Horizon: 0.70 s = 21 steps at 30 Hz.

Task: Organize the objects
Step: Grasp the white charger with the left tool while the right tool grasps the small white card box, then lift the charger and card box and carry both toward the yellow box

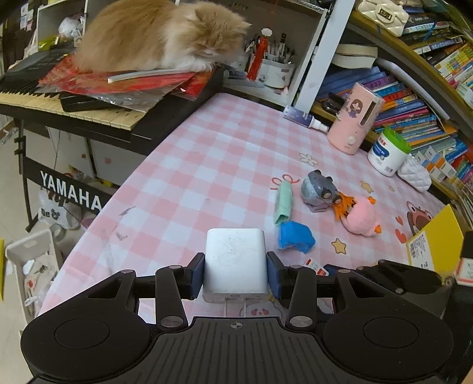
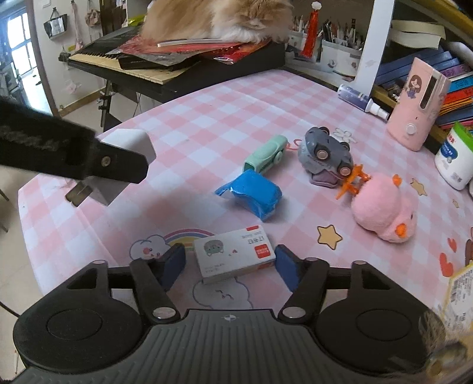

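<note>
The left tool holds a white charger tight between its two blue pads, lifted above the counter, with its metal prongs pointing back toward the tool. In the right wrist view the same charger hangs up on the left side, held by the dark arm of the left tool.

The right tool sits low over the counter with a small card box lying between its pads. The right pad meets the box's corner. A thin gap shows at the left pad, so its grip cannot be told for sure.

Just ahead of the right tool lies a blue packet and a green clip. Farther ahead and to the right are a gray toy car tipped on its side and a pink plush — close together. A fluffy orange cat rests on a keyboard far ahead.
</note>
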Available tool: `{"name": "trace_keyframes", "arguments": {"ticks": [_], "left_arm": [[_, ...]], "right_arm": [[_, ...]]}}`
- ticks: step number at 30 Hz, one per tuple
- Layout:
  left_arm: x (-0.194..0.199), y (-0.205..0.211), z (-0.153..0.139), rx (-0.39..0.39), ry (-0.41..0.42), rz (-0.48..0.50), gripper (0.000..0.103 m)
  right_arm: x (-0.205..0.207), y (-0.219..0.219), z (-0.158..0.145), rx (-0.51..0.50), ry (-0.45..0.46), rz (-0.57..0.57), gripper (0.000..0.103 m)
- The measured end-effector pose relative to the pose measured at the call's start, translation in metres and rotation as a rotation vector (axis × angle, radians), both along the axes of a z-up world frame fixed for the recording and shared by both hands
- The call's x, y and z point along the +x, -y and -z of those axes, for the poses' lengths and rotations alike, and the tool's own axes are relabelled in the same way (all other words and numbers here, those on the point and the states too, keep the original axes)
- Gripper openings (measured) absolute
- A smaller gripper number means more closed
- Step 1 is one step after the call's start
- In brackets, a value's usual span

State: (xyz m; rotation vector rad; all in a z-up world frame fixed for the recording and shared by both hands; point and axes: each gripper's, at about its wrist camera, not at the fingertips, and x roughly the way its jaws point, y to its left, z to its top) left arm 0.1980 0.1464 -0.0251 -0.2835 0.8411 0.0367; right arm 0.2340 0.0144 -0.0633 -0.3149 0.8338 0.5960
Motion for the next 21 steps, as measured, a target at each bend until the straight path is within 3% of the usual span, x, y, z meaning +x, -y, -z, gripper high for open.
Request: {"name": "trace_keyframes", "arguments": {"ticks": [10,21], "left_arm": [[-0.019,0.007,-0.005,-0.026,0.018,0.043,0.041],[-0.056,0.022,-0.015,-0.059,0.069,0.105,0.041]], "right_arm": [[-0.008,0.015,-0.02,0.011,0.023,0.082,0.057],[-0.045,0.044,-0.046,0.038,0.057,0.2,0.057]]}}
